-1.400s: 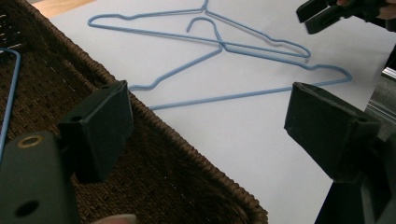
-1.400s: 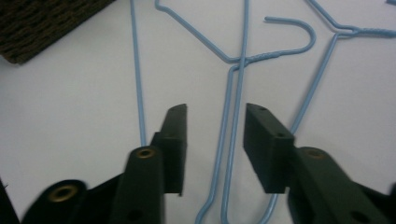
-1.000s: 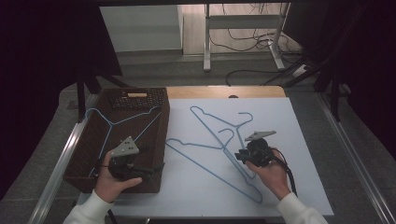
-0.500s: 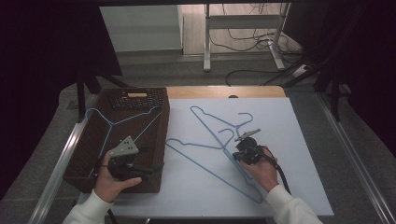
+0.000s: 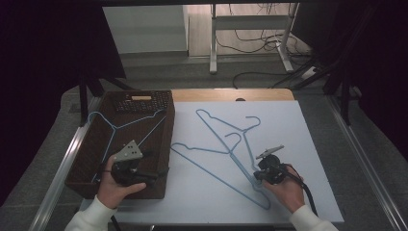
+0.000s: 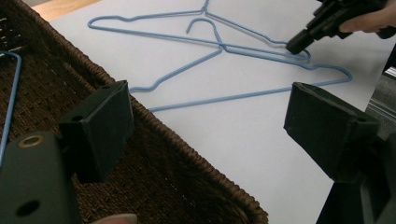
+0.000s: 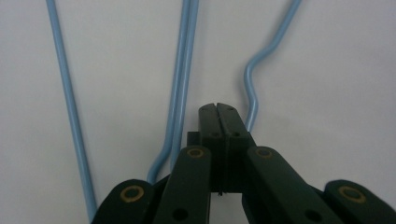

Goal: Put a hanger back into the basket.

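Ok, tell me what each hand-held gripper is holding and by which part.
The left hand-held gripper is open over the basket rim, holding nothing. The right hand-held gripper is shut among the hanger wires; whether a wire is pinched cannot be told.

Closed jaws sit among blue wire hangers [image 7: 182,70] on white sheet [image 7: 327,70].

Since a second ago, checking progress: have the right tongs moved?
Yes. The right tongs slid down-left along the white sheet onto the hangers.
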`<action>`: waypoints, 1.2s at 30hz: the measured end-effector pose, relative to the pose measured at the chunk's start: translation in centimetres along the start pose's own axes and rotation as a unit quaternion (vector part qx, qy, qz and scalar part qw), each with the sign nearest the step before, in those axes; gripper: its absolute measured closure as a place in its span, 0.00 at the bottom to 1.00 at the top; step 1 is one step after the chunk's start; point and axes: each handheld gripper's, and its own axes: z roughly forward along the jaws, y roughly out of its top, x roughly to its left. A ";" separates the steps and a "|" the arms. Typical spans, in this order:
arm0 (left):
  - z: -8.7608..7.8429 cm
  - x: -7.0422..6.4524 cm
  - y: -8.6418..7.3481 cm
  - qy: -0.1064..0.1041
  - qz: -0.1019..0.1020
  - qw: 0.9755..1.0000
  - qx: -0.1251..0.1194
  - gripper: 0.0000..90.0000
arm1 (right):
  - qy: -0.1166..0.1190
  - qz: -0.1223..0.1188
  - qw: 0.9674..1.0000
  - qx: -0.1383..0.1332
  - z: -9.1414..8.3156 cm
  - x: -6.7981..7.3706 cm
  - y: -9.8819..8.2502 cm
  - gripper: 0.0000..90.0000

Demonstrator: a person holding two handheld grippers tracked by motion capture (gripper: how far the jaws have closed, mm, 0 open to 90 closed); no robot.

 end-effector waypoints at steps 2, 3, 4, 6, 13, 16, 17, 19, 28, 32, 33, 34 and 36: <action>0.1 0.0 0.0 0.000 0.001 1.000 0.001 0.17 | 0.003 0.001 1.000 0.003 -0.2 0.0 -0.4 1.00; 0.1 0.0 0.1 -0.001 0.001 1.000 0.000 0.17 | 0.005 -0.001 1.000 0.005 -0.2 0.0 -0.5 1.00; 0.1 -0.1 0.1 -0.001 0.002 1.000 0.000 0.17 | 0.006 0.000 1.000 0.010 -0.2 0.0 -0.6 1.00; 0.1 -0.1 0.1 -0.002 0.003 1.000 -0.001 0.17 | 0.007 -0.003 1.000 0.012 -0.4 0.1 -0.8 1.00; 0.1 0.1 0.0 -0.001 -0.002 1.000 -0.001 0.17 | 0.006 0.005 1.000 0.021 -1.4 -0.3 -2.5 1.00; 0.1 0.1 0.1 -0.002 -0.001 1.000 -0.001 0.17 | -0.001 0.011 1.000 0.024 -2.2 -0.7 -3.6 1.00; 0.1 0.1 0.1 -0.002 -0.001 1.000 -0.001 0.17 | -0.002 0.013 1.000 0.024 -2.4 -0.8 -4.0 1.00; 0.2 0.1 0.1 -0.002 -0.001 1.000 0.000 0.17 | -0.001 0.018 1.000 0.025 -2.8 -1.1 -4.8 1.00; 0.3 0.3 0.1 -0.001 -0.003 1.000 0.001 0.17 | -0.005 0.031 0.999 0.035 -4.5 -2.3 -7.6 1.00; 0.3 0.3 0.1 -0.001 -0.003 1.000 0.002 0.17 | -0.012 0.037 0.998 0.042 -5.3 -2.9 -8.8 1.00; 0.3 0.3 0.1 -0.001 -0.003 1.000 0.002 0.17 | -0.012 0.040 0.998 0.042 -5.4 -3.0 -8.9 1.00; 0.3 0.3 0.1 -0.001 -0.002 1.000 0.002 0.17 | -0.011 0.042 0.998 0.041 -5.5 -3.2 -9.0 1.00; 0.3 0.3 0.2 -0.001 -0.002 1.000 0.001 0.17 | -0.012 0.038 0.999 0.036 -5.4 -3.2 -8.9 1.00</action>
